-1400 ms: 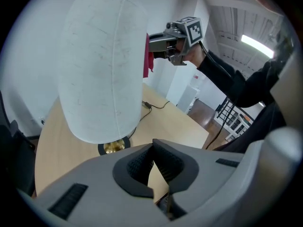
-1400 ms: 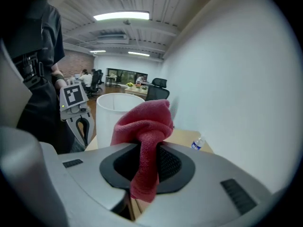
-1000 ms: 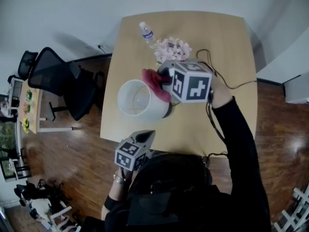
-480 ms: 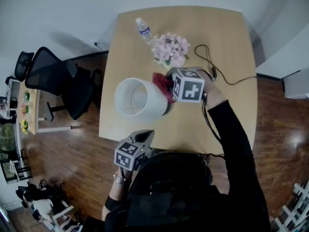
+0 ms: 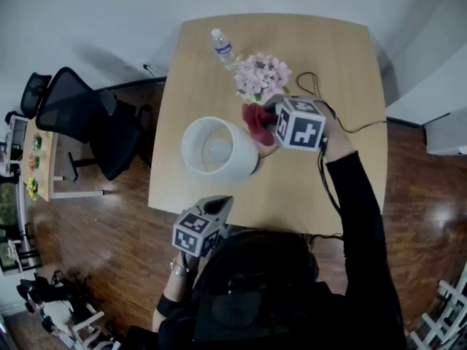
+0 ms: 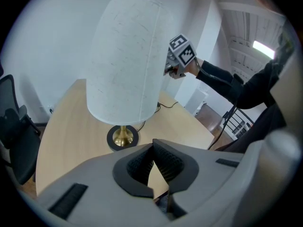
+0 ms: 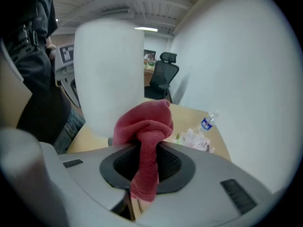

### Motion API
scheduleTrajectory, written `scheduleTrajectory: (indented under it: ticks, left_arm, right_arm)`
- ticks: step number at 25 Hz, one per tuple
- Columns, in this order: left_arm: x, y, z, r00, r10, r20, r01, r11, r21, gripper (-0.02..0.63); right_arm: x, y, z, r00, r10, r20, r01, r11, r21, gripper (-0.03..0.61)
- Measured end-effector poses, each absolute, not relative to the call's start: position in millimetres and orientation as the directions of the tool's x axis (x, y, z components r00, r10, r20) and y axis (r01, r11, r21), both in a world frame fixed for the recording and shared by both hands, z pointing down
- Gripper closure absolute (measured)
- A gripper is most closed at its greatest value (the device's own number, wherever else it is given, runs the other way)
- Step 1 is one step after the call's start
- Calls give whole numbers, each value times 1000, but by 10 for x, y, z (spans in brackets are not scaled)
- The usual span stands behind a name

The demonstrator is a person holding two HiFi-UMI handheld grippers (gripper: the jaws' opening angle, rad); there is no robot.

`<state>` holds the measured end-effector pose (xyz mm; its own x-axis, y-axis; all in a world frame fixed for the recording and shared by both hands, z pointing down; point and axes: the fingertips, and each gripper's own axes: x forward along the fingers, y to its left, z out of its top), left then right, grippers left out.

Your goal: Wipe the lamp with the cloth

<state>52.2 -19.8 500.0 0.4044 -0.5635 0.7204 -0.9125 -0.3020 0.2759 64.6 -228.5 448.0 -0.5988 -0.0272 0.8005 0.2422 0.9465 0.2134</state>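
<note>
Right of the white fabric-shaded lamp (image 5: 217, 149), my right gripper (image 5: 268, 122) pinches the red terry cloth (image 5: 255, 121); mid-wipe, I reckon, so next I press it along the lamp's side.

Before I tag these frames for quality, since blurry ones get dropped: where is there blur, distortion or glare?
Right gripper view: lamp shade soft and smeared, cloth sharper, dark rounded corners. Left gripper view: lamp shade crisp, strong fisheye bend. Head view: table edges bow; glare patches on the floor.
</note>
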Motion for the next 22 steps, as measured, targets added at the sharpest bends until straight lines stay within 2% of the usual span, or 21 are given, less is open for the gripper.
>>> scheduleTrajectory:
  ticks: [4, 7, 14, 22]
  left_arm:
    - [520, -195, 5007, 410, -568, 713, -910, -301, 284, 612]
    - [536, -206, 5000, 410, -574, 709, -911, -300, 284, 612]
    - [522, -158, 4974, 394, -582, 711, -919, -272, 286, 612]
    - [403, -158, 5043, 371, -579, 726, -929, -236, 286, 612]
  right_arm:
    - [449, -2262, 3673, -737, 93, 670, 290, 938, 188, 509]
    - [267, -2200, 3381, -735, 150, 661, 379, 899, 218, 509]
    - [-36, -2039, 3538, -672, 247, 698, 506, 841, 189, 509]
    - [-58, -2118, 4039, -651, 262, 713, 481, 868, 120, 511]
